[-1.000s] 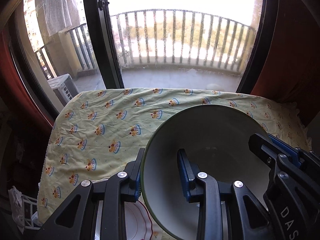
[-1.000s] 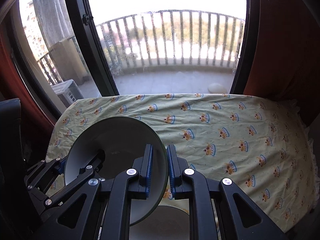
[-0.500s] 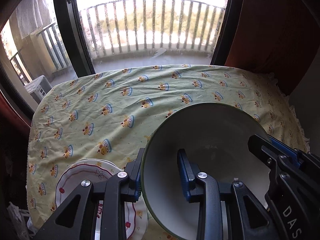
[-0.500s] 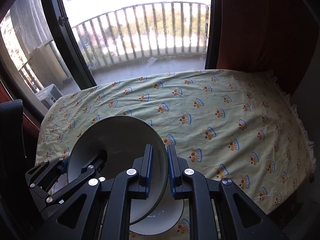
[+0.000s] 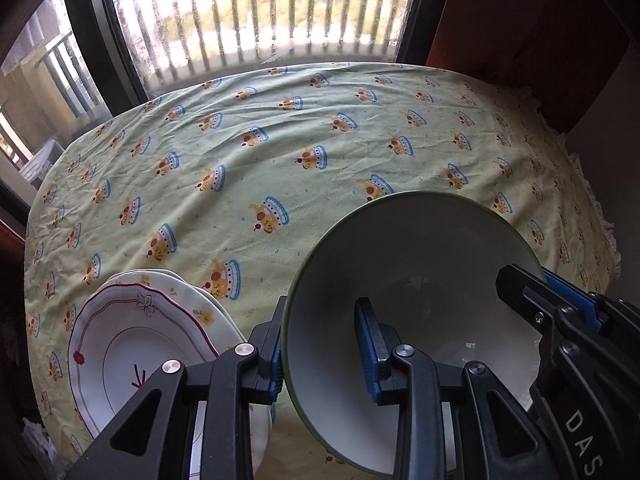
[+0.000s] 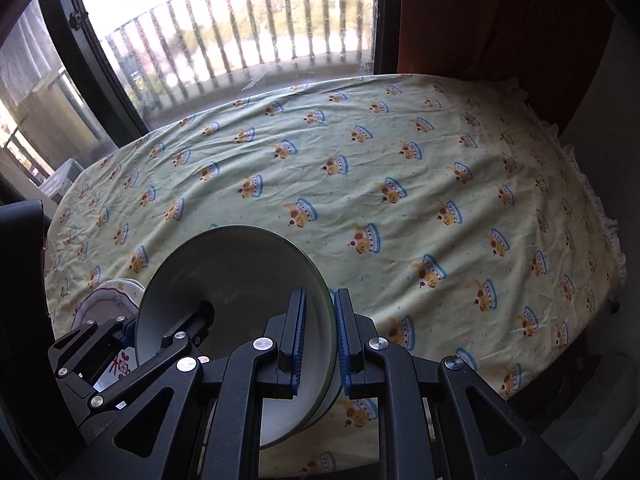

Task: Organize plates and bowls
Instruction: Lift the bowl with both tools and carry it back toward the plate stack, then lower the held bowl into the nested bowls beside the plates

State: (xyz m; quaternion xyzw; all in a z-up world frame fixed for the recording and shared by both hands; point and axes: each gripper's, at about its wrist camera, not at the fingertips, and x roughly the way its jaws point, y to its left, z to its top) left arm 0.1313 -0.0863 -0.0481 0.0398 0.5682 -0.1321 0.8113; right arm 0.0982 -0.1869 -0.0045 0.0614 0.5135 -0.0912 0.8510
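- Bowl (image 5: 408, 320), green-rimmed, is held tilted in the air over the near edge of the table, both grippers pinching its rim.
- Left gripper (image 5: 320, 344) clamps the left rim, one pad inside, one outside; right gripper (image 6: 320, 332) clamps the right rim likewise.
- Plates (image 5: 132, 344) lie stacked just beside the bowl, on its left. A second ago they were barely in view, so both cameras have tipped down.
- Tablecloth (image 5: 280, 152) beyond now fills the frame: I judge a set-down is near.

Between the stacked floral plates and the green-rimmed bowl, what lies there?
In the left wrist view, the left gripper outer finger and bare yellow tablecloth separate the floral plates from the bowl. Nothing else lies there.
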